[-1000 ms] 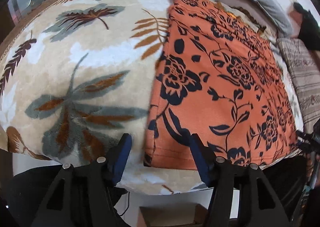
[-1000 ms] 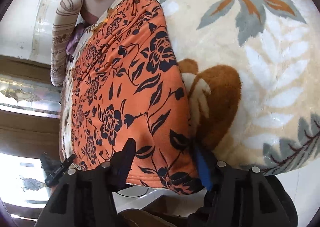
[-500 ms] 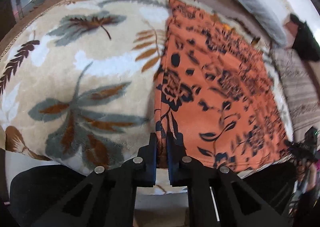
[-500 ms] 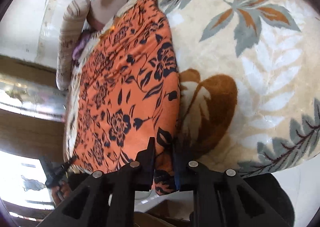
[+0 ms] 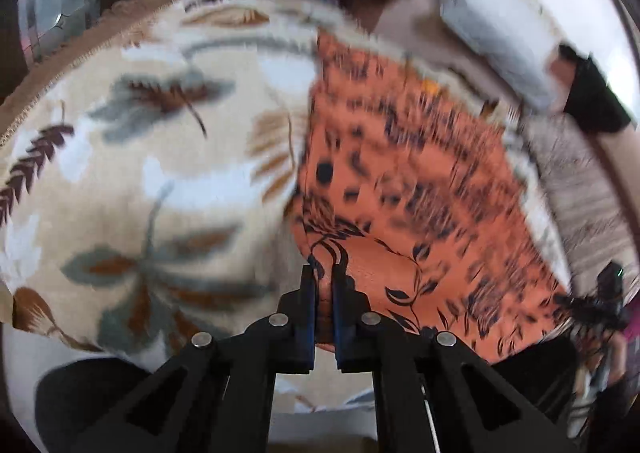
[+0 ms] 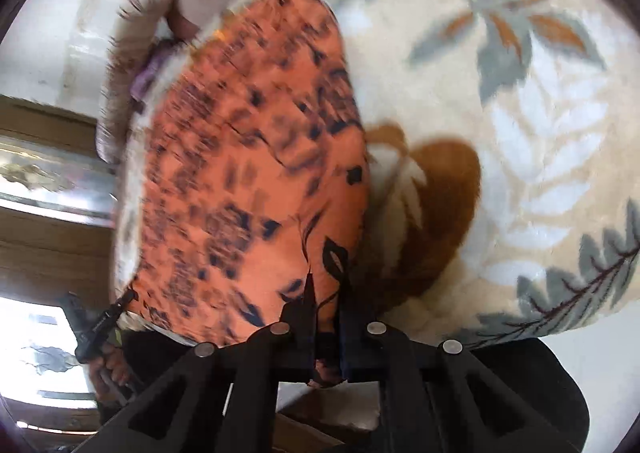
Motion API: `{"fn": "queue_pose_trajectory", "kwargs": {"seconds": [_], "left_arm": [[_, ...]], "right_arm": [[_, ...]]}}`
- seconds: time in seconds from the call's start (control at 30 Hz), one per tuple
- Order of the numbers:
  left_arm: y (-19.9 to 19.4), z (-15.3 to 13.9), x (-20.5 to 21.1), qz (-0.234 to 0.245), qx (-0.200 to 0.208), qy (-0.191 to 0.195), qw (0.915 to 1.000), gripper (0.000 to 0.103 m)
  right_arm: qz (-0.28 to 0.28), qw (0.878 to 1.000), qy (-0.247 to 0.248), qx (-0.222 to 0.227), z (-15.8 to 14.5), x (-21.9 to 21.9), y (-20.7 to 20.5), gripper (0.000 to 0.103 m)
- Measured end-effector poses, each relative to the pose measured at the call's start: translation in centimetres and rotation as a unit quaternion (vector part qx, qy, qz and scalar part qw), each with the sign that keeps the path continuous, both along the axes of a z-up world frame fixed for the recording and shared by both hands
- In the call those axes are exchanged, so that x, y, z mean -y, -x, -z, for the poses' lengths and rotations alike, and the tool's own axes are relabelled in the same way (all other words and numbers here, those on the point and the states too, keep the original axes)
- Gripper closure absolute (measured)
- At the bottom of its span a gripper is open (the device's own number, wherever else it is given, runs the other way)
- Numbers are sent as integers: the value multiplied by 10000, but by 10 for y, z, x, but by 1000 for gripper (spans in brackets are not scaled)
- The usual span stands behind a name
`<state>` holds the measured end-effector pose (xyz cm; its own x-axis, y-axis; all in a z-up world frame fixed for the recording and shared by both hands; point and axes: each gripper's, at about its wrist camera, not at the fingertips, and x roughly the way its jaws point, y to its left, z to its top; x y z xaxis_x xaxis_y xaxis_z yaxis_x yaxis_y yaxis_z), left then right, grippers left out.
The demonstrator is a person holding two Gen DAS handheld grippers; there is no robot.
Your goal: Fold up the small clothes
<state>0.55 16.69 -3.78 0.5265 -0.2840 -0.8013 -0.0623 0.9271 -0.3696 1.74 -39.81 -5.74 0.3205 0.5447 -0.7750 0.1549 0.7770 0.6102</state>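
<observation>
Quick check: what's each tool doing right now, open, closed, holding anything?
Left tool: closed on the near left corner of the orange floral garment.
Right tool: closed on the garment's near right corner.

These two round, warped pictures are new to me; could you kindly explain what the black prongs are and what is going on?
No robot here: a person holds a hand-operated gripper in each hand, and a fisheye camera on each looks along its two black fingers. One picture is from the left gripper, the other from the right gripper. An orange garment with dark flowers lies on a cream leaf-patterned blanket. Both grippers have just closed, each pinching a near corner of that garment; the fabric at the left one looks lifted. The other gripper shows at each picture's edge. The blur comes from motion.
</observation>
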Motion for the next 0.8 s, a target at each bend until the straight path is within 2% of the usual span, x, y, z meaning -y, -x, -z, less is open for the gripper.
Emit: {"fn": "queue_pose_trajectory", "kwargs": {"seconds": [0.1, 0.27, 0.33, 0.43, 0.57, 0.63, 0.7, 0.8], "left_arm": [[-6, 3, 0, 52, -102, -89, 9999, 96], [-10, 27, 6, 186, -603, -294, 9976, 96], [-14, 17, 8, 242, -493, -230, 9982, 96], [-38, -13, 9, 338, -120, -120, 9993, 96], [-98, -66, 11, 423, 456, 75, 9980, 96], [-145, -87, 9, 323, 703, 67, 9970, 96], [-192, -95, 9, 163, 889, -46, 9959, 96], [-264, -79, 10, -98, 837, -278, 9961, 91]], "right_arm": [[74, 9997, -193, 157, -5, 5, -5, 95], [152, 9989, -381, -236, 26, 6, -9, 95], [179, 9983, -539, -139, 23, 7, -13, 95], [144, 9971, -714, 202, -1, 8, -34, 95], [215, 9912, -1008, 832, -40, 14, -87, 95], [303, 9873, -1071, 1136, -57, 18, -128, 95], [516, 9831, -1067, 1396, -65, 24, -183, 95], [989, 9780, -1075, 1492, -47, 31, -243, 92]]}}
